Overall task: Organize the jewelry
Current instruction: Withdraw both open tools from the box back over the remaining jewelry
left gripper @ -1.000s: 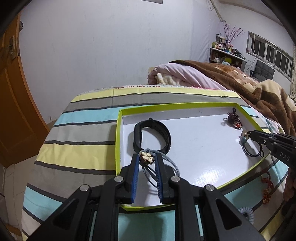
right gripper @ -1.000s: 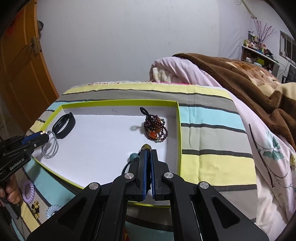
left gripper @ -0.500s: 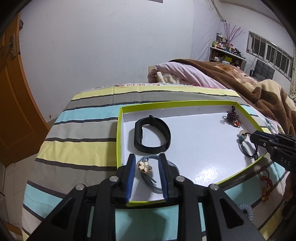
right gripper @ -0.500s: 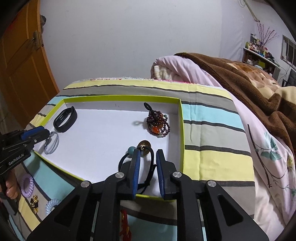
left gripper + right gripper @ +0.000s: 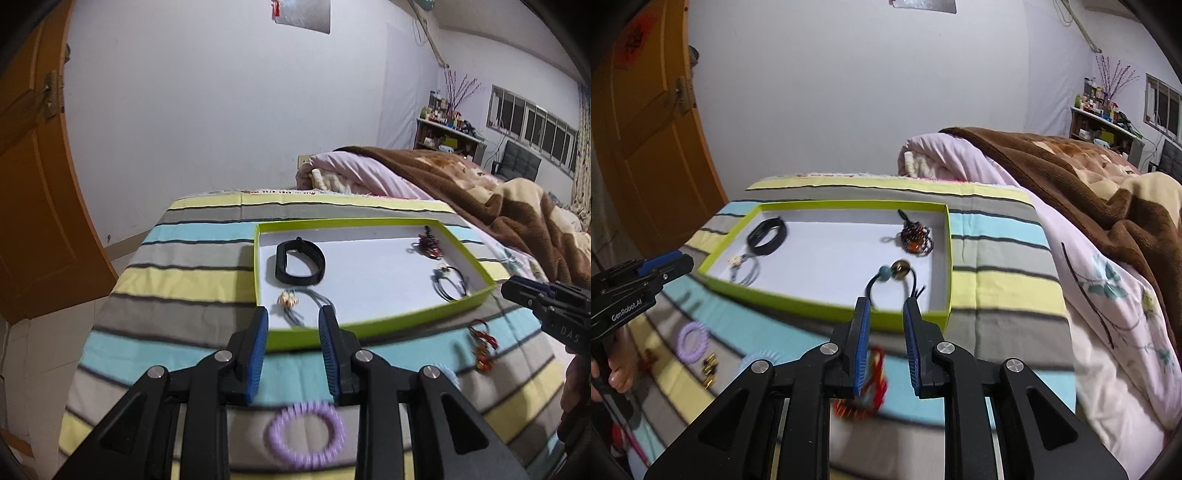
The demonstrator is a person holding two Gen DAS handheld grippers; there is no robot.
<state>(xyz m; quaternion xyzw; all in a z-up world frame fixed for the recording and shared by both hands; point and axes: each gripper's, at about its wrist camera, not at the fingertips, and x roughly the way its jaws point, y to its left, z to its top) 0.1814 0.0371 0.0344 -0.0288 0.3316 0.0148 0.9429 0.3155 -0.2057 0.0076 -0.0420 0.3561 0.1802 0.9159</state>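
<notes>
A shallow green-rimmed white tray (image 5: 373, 324) (image 5: 827, 308) lies on the striped cloth. In it are a black band (image 5: 300, 263) (image 5: 767, 236), a grey hair tie with a flower charm (image 5: 295, 302) (image 5: 744, 271), a dark bead bracelet (image 5: 428, 245) (image 5: 916, 238) and a black hair tie with a teal bead (image 5: 448, 282) (image 5: 892, 278). My left gripper (image 5: 293, 317) is open and empty, just short of the tray's near rim. My right gripper (image 5: 886, 308) is open and empty at the tray's near right corner. A purple coil ring (image 5: 306, 435) (image 5: 692, 339) and a red-orange bracelet (image 5: 482, 345) (image 5: 864, 387) lie outside on the cloth.
Small gold pieces (image 5: 709, 369) and a pale blue coil ring (image 5: 757, 360) lie on the cloth near the purple ring. A bed with brown and pink blankets (image 5: 1071, 206) runs along the right. An orange door (image 5: 33, 184) stands at the left.
Both grippers opened and let go of their hair ties inside the tray, then drew back and up, away from the tray toward its near edge.
</notes>
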